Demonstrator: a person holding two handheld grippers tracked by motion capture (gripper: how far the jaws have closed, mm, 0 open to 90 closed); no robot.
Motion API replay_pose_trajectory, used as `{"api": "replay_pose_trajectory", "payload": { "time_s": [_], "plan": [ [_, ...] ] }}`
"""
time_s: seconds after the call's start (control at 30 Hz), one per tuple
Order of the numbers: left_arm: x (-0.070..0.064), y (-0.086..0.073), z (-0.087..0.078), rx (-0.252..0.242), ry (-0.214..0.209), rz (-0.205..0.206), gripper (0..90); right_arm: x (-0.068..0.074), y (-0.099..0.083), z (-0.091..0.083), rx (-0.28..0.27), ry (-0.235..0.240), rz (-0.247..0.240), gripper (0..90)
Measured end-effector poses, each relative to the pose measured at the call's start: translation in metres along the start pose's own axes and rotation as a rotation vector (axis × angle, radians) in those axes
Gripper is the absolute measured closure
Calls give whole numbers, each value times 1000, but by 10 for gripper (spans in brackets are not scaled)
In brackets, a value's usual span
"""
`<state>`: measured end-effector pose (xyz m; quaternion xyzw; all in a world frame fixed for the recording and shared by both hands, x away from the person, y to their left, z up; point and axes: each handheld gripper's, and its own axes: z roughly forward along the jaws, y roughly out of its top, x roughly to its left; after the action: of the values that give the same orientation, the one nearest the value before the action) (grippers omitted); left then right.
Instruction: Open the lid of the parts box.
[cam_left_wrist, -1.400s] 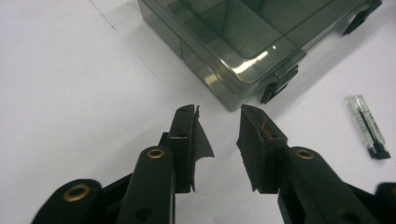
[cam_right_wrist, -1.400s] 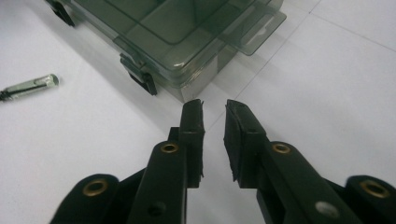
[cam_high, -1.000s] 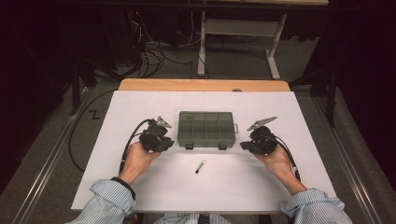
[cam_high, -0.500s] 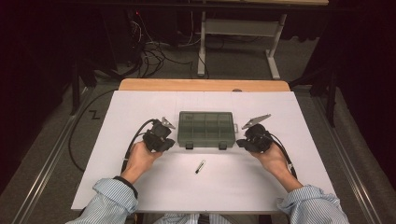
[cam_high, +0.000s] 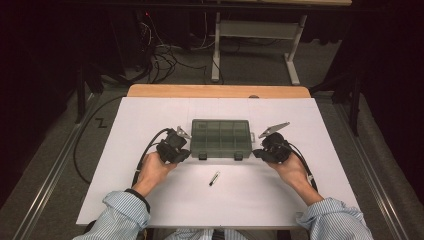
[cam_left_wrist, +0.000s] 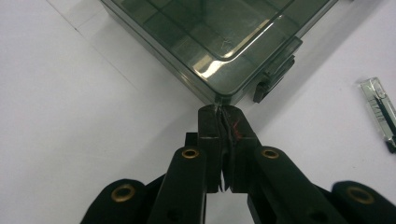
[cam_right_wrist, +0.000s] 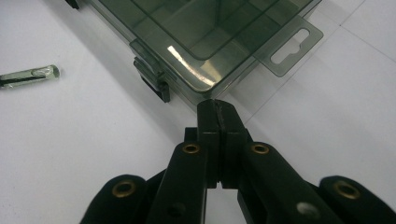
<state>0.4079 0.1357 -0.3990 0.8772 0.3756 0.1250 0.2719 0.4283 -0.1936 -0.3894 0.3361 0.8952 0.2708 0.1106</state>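
From the high view, one green box (cam_high: 220, 138) with a see-through lid lies on the white table (cam_high: 125, 120). There are two hand-held grippers, one at each near corner of the box. The left hand-held gripper (cam_high: 186, 153) sits just beside the box's near left corner. The right hand-held gripper (cam_high: 256, 153) sits just beside the near right corner. One small clear tube (cam_high: 214, 178) lies between the two hand-held grippers, a bit closer to the person and apart from both. Each hand-held gripper has lots of bare white table on its outer side, all the way to the table edges. Two hands hold them, one each, with striped sleeves (cam_high: 122, 215).

In the left gripper view, the left hand-held gripper (cam_left_wrist: 224, 112) has its two jaws pressed together, with nothing between them. Their tips touch the rounded corner of the box (cam_left_wrist: 205, 42). One dark latch (cam_left_wrist: 275, 77) sits on the box edge just to the right of the tips. The tube (cam_left_wrist: 380, 109) lies well off to the right.

In the right gripper view, the right hand-held gripper (cam_right_wrist: 218, 105) is also squeezed closed on nothing, with its tips at the box (cam_right_wrist: 201, 37) corner. One latch (cam_right_wrist: 152, 77) is just to the left. One flat hanging tab (cam_right_wrist: 292, 44) sticks out up to the right. The tube (cam_right_wrist: 30, 75) lies far to the left.
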Motion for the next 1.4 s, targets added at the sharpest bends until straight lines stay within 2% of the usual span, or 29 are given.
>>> {"api": "replay_pose_trajectory", "payload": {
  "time_s": [0.3,0.43,0.6,0.8,0.93,1.07,1.13,1.4],
  "plan": [
    [0,0,-1,-8,1,6,861,2,-1,3,16,8,2,900],
    [0,-1,-3,-17,-1,4,861,5,0,3,10,7,-22,900],
    [0,-1,-6,-43,-2,2,846,4,0,-2,-19,16,-7,900],
    [-2,2,-7,-63,8,10,760,4,0,-7,-57,20,2,900],
    [-4,5,-5,-71,36,15,684,3,1,-9,-71,22,4,900],
    [-6,9,-5,-92,84,19,520,3,1,-10,-85,26,13,895],
    [-7,10,-4,-97,98,24,475,2,1,-10,-91,28,19,891],
    [-10,16,-6,-131,151,43,418,1,2,-13,-112,32,36,886]
  ]
}}
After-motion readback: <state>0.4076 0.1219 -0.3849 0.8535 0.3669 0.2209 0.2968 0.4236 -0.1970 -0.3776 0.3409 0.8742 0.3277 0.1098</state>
